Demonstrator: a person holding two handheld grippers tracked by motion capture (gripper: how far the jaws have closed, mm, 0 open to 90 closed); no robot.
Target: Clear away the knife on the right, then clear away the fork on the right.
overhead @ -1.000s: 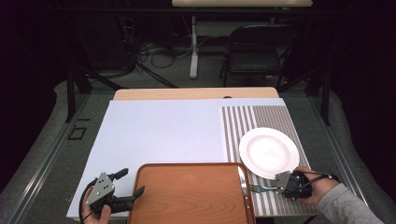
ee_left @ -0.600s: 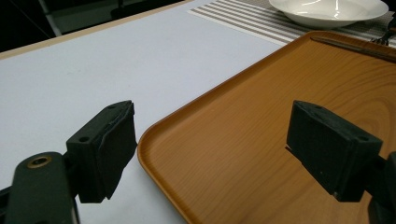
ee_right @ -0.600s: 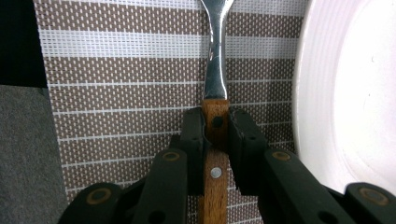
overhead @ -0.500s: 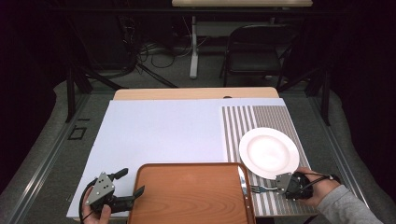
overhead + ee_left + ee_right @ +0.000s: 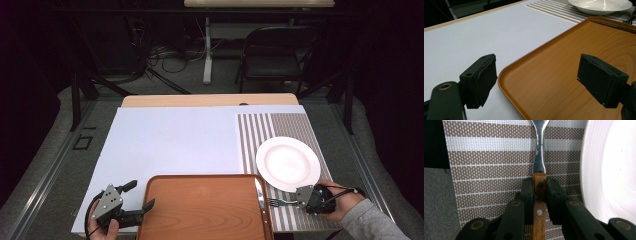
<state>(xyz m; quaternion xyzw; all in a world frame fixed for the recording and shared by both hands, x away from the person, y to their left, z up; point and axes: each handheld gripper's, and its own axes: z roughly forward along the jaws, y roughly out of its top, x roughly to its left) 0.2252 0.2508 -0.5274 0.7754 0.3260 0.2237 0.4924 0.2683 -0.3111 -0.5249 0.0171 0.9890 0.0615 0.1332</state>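
My right gripper [image 5: 539,187] is shut on the wooden handle of a fork [image 5: 539,157]; its metal neck points away over the brown-and-white striped placemat [image 5: 489,165]. From above, the fork [image 5: 280,202] lies just below a white plate [image 5: 288,163], tines toward the tray, with the right gripper [image 5: 300,199] at its handle. A wooden tray [image 5: 205,207] sits at the table's front edge. My left gripper [image 5: 147,210] is open at the tray's left rim. In the left gripper view, one jaw hangs over the white table cover and the other over the tray [image 5: 564,75].
A knife [image 5: 259,192] rests along the tray's right edge. The white table cover [image 5: 175,140] stretches bare behind the tray. A black chair [image 5: 275,55] and cables stand on the floor beyond the table. The plate [image 5: 611,170] lies close on the right of the fork.
The right gripper with the fork has shifted very slightly; the left gripper has stayed where it was.
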